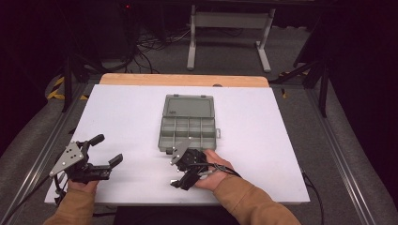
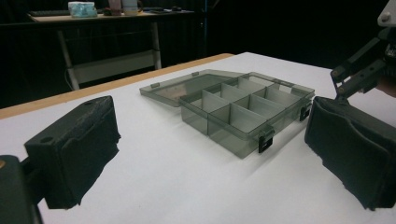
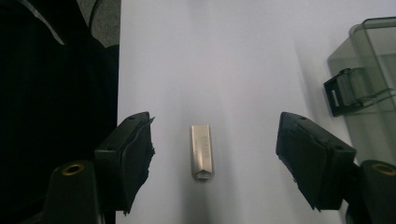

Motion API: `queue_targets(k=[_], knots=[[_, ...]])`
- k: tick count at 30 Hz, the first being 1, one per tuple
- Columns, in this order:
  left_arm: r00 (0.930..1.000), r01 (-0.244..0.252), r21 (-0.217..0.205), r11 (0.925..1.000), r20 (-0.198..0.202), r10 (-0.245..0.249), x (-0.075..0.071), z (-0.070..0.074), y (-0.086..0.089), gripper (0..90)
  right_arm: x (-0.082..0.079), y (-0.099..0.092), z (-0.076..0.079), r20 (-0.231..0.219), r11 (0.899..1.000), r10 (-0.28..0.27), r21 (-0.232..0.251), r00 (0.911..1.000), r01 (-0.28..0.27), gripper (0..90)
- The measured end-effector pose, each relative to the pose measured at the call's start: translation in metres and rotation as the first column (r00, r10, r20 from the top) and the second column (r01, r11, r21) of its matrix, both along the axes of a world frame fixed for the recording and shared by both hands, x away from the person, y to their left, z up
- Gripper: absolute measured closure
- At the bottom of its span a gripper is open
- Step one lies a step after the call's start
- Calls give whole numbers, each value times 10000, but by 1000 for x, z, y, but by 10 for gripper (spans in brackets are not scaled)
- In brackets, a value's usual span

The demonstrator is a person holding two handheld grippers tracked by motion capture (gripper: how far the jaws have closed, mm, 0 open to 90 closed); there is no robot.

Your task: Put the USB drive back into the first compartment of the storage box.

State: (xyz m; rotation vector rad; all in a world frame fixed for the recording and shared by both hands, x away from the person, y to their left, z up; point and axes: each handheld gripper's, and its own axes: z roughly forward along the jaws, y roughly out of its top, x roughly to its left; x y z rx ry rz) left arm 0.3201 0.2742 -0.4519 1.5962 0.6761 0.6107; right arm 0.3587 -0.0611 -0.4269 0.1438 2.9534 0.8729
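Observation:
A grey see-through compartment box [image 1: 187, 129] lies in the middle of the white table [image 1: 267, 145] with its lid folded back flat. My right gripper [image 1: 184, 180] hangs just in front of the box, pointing down at the table near the front edge. In the right gripper view a small silver metal piece [image 3: 201, 151] lies flat on the table between the open jaws of that gripper [image 3: 215, 140], with a gap on each side. The box's corner and black latch [image 3: 341, 95] show at the right. My left gripper [image 1: 107, 150] rests at the front left, open and with nothing in it, facing the box [image 2: 243, 112].
A wooden strip [image 1: 183, 79] runs along the table's far edge. Behind it a white metal stand [image 1: 230, 28] and cables lie on the dark floor. The table's front edge is close below the right hand. A desk [image 2: 93, 18] stands far off in the left gripper view.

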Motion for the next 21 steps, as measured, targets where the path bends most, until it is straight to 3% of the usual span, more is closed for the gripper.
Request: queue_targets(k=[10, 14, 21], knots=[[10000, 21, 0, 10000, 17, -21, 0, 0, 0, 36, -2, 5, -12, -86, 9991, 60, -418, 9999, -63, 317], [10000, 28, 9, 10000, 13, -28, 0, 0, 0, 36, -3, 6, -16, -331, 9981, 71, -603, 9994, -91, 375], [10000, 31, 41, 10000, 2, -31, 1, 0, -1, 36, -4, 8, -20, -340, 9955, 80, -940, 9994, -112, 498]])
